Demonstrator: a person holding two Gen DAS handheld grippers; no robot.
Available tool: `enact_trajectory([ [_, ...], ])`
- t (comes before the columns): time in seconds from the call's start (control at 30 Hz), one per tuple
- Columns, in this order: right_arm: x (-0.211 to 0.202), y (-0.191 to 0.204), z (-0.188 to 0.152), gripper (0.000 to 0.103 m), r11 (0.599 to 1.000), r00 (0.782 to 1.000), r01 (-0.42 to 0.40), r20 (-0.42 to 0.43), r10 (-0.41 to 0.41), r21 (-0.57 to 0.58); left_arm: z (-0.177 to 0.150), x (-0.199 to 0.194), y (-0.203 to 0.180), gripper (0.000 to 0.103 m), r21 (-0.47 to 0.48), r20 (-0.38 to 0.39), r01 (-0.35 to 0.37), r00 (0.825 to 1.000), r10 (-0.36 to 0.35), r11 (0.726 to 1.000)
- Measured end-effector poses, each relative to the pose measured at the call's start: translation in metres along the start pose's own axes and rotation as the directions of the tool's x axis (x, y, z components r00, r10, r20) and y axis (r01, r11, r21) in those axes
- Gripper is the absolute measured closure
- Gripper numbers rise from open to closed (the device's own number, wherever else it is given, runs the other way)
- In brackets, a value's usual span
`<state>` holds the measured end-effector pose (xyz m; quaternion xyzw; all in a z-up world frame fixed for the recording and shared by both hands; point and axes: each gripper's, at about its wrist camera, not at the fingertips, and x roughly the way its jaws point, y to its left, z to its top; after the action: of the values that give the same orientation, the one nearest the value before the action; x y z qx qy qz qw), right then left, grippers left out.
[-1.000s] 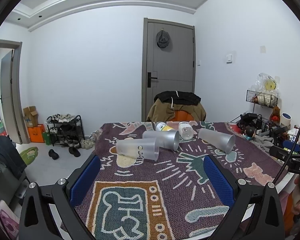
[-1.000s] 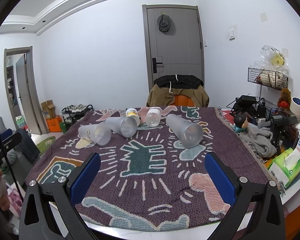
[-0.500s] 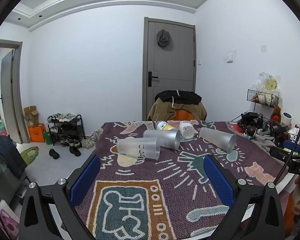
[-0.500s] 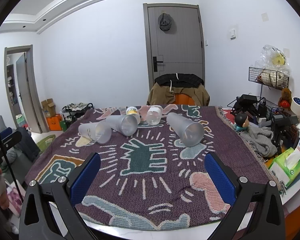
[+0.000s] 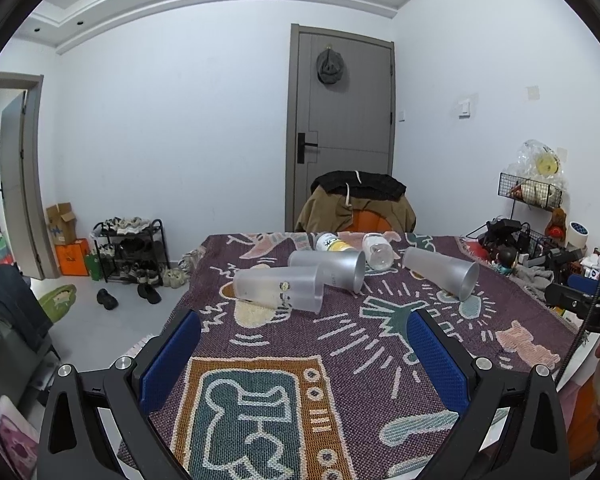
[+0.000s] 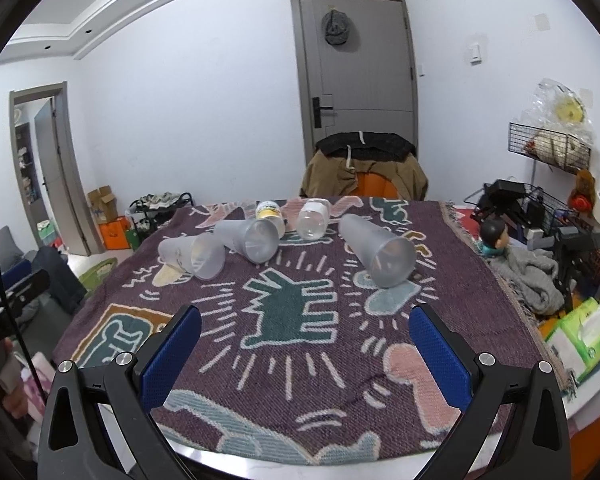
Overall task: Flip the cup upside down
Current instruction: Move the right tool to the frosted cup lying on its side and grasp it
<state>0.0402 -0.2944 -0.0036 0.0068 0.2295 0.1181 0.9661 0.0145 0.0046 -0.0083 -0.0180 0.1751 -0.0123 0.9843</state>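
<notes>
My left claw (image 5: pixel 304 356) and right claw (image 6: pixel 305 354) share black frames, blue pads (image 5: pixel 172 360), silver screws (image 6: pixel 483 358).

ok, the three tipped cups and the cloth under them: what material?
Three cups: probably frosted translucent plastic; matte grey walls let light and the pattern beneath show through dimly. Cloth: woven textile, likely cotton-type; coarse visible weave, with fringe at its right edge.

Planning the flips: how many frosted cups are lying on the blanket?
3, all on their sides: left cup, middle cup touching it, right cup apart. None looks hidden; two small bottles lie behind.
</notes>
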Motion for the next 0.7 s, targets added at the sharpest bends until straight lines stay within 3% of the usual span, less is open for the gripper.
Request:
enact_trajectory([
  [0.53, 0.075, 0.048, 0.046, 0.0, 0.971, 0.985, -0.152, -0.112, 0.133, -0.185, 0.017, 0.034, 0.032, 0.0, -0.037, -0.034, -0.05, 0.998, 0.049, 0.998],
  [0.7, 0.101, 0.057, 0.063, 0.0, 0.957, 0.979, -0.171, -0.146, 0.14, -0.232, 0.024, 0.048, 0.04, 0.0, -0.037, -0.042, -0.06, 0.997, 0.058, 0.998],
])
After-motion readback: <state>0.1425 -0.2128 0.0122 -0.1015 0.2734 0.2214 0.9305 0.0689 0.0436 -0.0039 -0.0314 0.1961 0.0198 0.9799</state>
